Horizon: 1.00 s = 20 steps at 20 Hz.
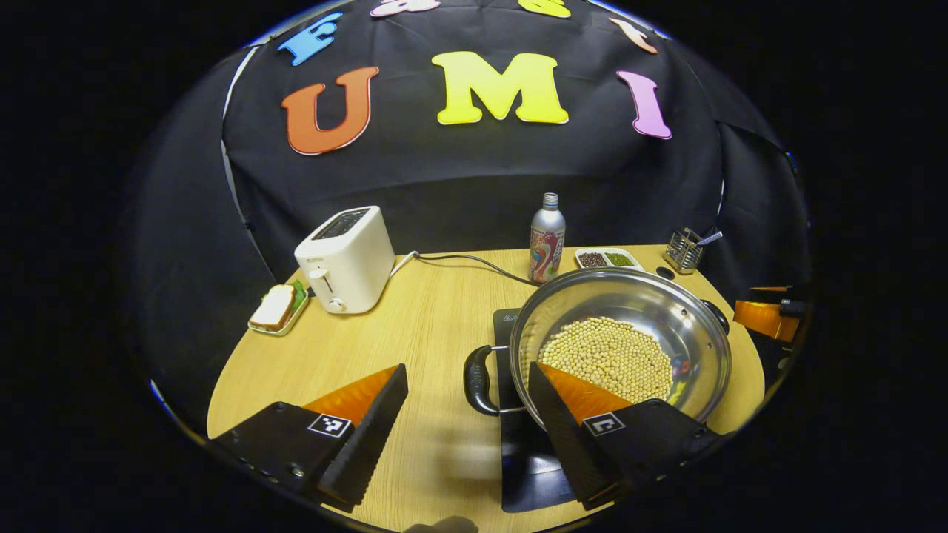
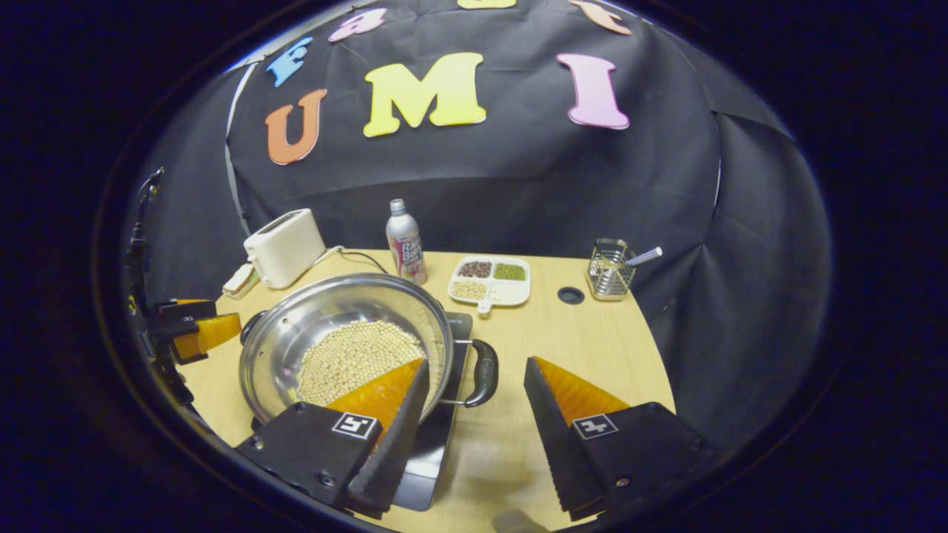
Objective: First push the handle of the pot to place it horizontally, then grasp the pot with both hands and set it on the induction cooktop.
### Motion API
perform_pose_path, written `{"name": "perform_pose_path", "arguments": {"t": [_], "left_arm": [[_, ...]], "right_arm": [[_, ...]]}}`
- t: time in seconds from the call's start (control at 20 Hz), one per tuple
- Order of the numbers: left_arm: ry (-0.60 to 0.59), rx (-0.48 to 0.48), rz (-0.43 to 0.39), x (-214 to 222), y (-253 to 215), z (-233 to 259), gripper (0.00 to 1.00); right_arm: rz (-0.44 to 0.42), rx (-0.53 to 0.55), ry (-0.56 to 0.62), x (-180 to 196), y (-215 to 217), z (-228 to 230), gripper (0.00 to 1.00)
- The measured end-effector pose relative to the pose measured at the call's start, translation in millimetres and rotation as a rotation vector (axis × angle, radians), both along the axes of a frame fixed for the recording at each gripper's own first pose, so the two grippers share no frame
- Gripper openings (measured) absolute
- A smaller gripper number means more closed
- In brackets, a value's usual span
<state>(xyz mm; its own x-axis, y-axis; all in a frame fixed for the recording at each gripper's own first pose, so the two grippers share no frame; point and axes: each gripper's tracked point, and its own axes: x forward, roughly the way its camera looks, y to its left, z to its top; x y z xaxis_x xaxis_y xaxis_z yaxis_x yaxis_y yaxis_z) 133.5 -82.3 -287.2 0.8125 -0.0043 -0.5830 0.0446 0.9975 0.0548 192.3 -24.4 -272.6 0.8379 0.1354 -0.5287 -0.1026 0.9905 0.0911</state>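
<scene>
The flat black induction cooktop (image 1: 527, 459) is mostly hidden beneath the shiny round steel pot (image 1: 659, 303) holding pale soybeans (image 1: 607, 355); just a dark strip and corner show at the pot's near side. In the left gripper view, the left gripper (image 1: 468, 385) stands wide open, gripping nothing, its right finger overlapping the pot's near rim so that part of the rim is covered. The pot's black loop handle (image 1: 478, 379) lies between the two fingers, just ahead of them, untouched. The far handle is only a dark nub past the rim.

In the right gripper view, the right gripper (image 2: 474, 377) is likewise spread wide and empty, the pot's other black handle (image 2: 485, 370) in its gap, its left finger across the rim. The other gripper is cut off at the far left.

The pot's handle-to-handle axis runs crosswise to both grippers. Bare round wooden table (image 2: 592, 348) lies open to the right gripper's right, up to the table's edge.
</scene>
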Motion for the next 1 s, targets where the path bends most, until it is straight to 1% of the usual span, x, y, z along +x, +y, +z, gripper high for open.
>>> {"name": "perform_pose_path", "arguments": {"t": [0.15, 0.3, 0.4, 0.5, 0.55, 0.6, 0.65, 0.75, 0.85, 1.0], "left_arm": [[-0.045, 0.011, 0.018, -16.7, 0.3, 25.3, 0.98], [-0.105, -0.022, 0.012, -33.7, -8.4, 62.8, 0.98], [-0.174, -0.029, -0.005, -43.7, -10.3, 93.6, 0.98], [-0.253, -0.037, -0.030, -55.6, -9.0, 126.6, 0.97], [-0.264, -0.046, -0.043, -65.6, -8.8, 139.1, 0.97], [-0.277, -0.053, -0.052, -75.2, -6.9, 150.0, 0.97], [-0.299, -0.057, -0.061, -84.4, -3.8, 164.5, 0.97], [-0.345, -0.078, -0.072, -98.3, 6.4, 193.8, 0.97], [-0.382, -0.099, -0.088, -117.0, 13.6, 220.0, 0.97], [-0.443, -0.118, -0.079, -142.3, 29.1, 258.8, 0.97]], "right_arm": [[0.036, -0.019, -0.067, -16.8, 1.8, 27.7, 0.82], [0.052, -0.047, -0.131, -39.6, 3.0, 62.6, 0.82], [0.047, -0.081, -0.193, -57.5, 2.6, 94.4, 0.83], [0.023, -0.141, -0.274, -75.6, -2.6, 129.0, 0.83], [0.013, -0.158, -0.296, -87.0, -0.7, 144.5, 0.84], [0.007, -0.155, -0.319, -105.1, 4.8, 161.9, 1.00], [-0.001, -0.150, -0.352, -113.0, 10.7, 177.9, 1.00], [-0.036, -0.141, -0.402, -141.8, 13.5, 211.7, 1.00], [-0.050, -0.087, -0.439, -168.4, 23.3, 238.7, 1.00], [-0.069, -0.006, -0.468, -200.2, 23.6, 271.3, 1.00]]}}
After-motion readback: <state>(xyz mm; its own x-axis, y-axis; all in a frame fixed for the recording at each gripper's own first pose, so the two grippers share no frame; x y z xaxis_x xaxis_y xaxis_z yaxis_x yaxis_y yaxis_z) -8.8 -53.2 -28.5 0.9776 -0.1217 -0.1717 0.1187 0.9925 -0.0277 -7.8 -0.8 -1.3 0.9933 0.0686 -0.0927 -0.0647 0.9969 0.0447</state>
